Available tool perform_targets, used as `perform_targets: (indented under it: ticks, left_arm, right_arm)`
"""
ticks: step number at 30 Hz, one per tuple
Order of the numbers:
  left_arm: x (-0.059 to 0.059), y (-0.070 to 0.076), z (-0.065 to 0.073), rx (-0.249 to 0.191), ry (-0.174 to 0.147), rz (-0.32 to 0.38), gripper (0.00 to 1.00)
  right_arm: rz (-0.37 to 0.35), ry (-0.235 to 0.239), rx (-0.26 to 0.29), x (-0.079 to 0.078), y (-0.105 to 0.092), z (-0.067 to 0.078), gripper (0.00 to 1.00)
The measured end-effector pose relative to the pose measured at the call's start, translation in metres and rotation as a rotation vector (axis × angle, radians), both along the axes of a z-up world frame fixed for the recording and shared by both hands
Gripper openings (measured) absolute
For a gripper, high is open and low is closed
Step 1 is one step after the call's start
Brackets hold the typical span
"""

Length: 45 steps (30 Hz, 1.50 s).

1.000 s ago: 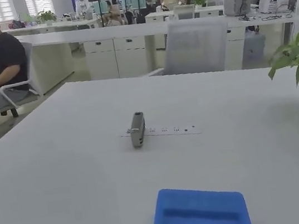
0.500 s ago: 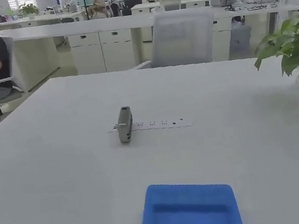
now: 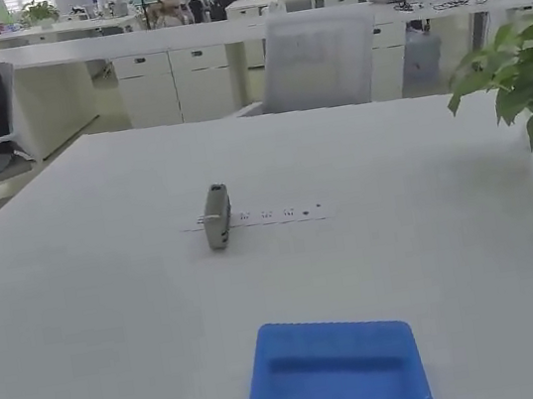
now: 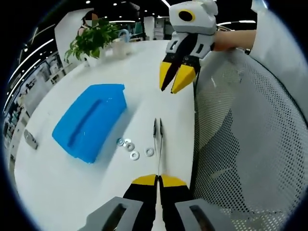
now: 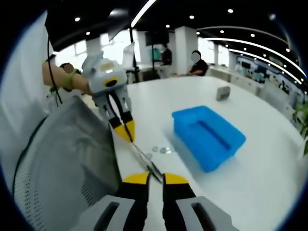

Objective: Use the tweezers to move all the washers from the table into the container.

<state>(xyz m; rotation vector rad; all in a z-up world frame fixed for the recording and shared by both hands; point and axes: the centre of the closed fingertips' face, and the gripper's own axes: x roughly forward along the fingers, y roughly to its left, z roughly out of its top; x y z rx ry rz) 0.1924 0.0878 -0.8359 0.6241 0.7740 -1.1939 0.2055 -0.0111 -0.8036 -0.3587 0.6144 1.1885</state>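
The left gripper (image 4: 158,179) was clenched on the tweezers (image 4: 158,144). Its yellow-tipped jaws pinched the handle end, and the two thin arms ran straight forward from them, close together. I could not tell whether the tweezer tips touched the table (image 4: 139,72) or stood just above it.

The right gripper (image 5: 156,179) held nothing, and its jaws stood a little apart. In the left gripper view it hung above the table beyond the tweezer tips, pointing down and back toward them without touching them. In the right gripper view the tweezers slanted from the left gripper toward the gap between my right jaws.

The washers (image 4: 134,155) lay flat on the table in a small loose cluster. They were just beside the tweezer arms, between the arms and the blue container (image 4: 89,122), and near the container's closest corner. All the washers I could see were outside it.

A mesh chair back (image 4: 240,144) stood against the table edge on the far side of the tweezers from the washers.

In the head view the container sat at the near edge of the table. A small grey block (image 3: 217,217) lay well beyond it, near the middle of the table. A potted plant (image 3: 531,90) stood at the right.
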Motion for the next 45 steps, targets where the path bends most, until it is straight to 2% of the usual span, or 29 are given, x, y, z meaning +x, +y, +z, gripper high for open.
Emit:
perform_targets:
  ticks: [8,14,17,21,29,32,33,37,45]
  left_arm:
    - [-0.002,-0.013,0.041,-0.057,-0.051,-0.011,0.0]
    - [-0.008,-0.028,0.062,-0.097,-0.065,-0.026,0.0]
    - [-0.011,-0.036,0.07,-0.098,-0.075,-0.044,0.0]
    - [-0.016,-0.044,0.077,-0.094,-0.085,-0.076,0.0]
    - [-0.023,-0.058,0.081,-0.094,-0.085,-0.125,0.0]
    - [-0.024,-0.06,0.081,-0.094,-0.086,-0.134,0.0]
    - [-0.024,-0.06,0.081,-0.094,-0.086,-0.135,0.0]
    - [-0.022,-0.058,0.082,-0.087,-0.085,-0.136,0.0]
    - [-0.009,-0.046,0.09,-0.053,-0.116,-0.131,0.0]
  right_arm:
    - [0.061,-0.008,-0.03,-0.007,0.007,-0.006,0.08]
    - [0.093,-0.016,-0.037,-0.01,0.013,-0.007,0.09]
    - [0.121,-0.017,-0.036,-0.013,0.018,-0.007,0.1]
    - [0.165,-0.02,-0.049,-0.019,0.024,-0.011,0.12]
    - [0.23,-0.016,-0.069,-0.026,0.037,-0.021,0.14]
    - [0.259,0.011,-0.062,-0.029,0.041,-0.025,0.11]
    - [0.269,0.03,-0.059,-0.03,0.042,-0.027,0.1]
    - [0.282,0.043,-0.05,-0.026,0.047,-0.027,0.08]
    - [0.285,0.01,-0.015,-0.012,0.066,-0.02,0.08]
